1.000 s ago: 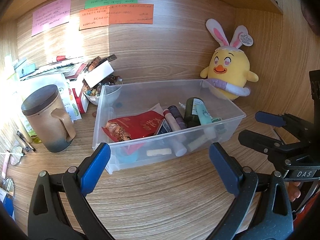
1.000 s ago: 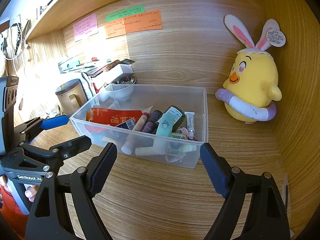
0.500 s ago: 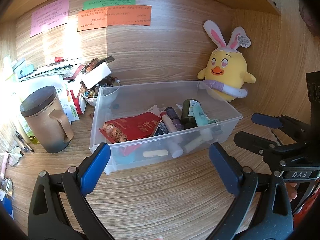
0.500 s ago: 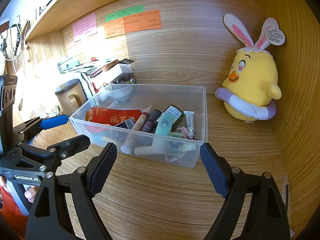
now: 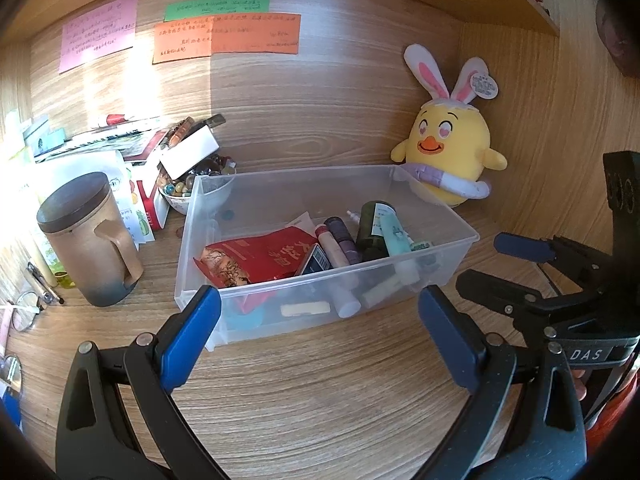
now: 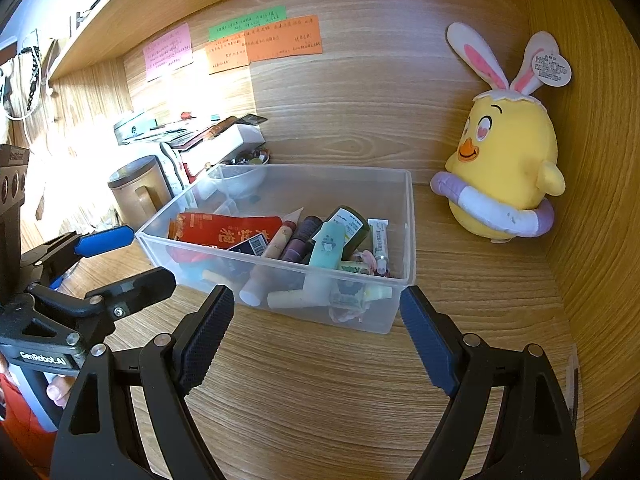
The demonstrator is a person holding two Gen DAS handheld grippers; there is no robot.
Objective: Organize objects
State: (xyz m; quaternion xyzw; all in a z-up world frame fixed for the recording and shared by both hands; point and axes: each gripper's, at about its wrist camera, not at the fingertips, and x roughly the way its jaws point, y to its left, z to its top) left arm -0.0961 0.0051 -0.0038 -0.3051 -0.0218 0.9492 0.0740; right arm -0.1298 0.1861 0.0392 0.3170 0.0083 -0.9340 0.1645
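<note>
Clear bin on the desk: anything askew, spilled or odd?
The clear bin sits skewed to the desk edge. Its contents lie jumbled at the near end: red packet, tubes and a dark bottle overlapping. Nothing spilled.

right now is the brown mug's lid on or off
On. The dark lid sits flat across the top of the brown mug, which stands upright left of the clear bin.

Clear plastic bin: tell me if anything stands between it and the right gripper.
Nothing visible does. The right gripper hangs open over bare desk just short of the clear plastic bin; only wood lies between its fingertips and the bin's near wall.
</note>
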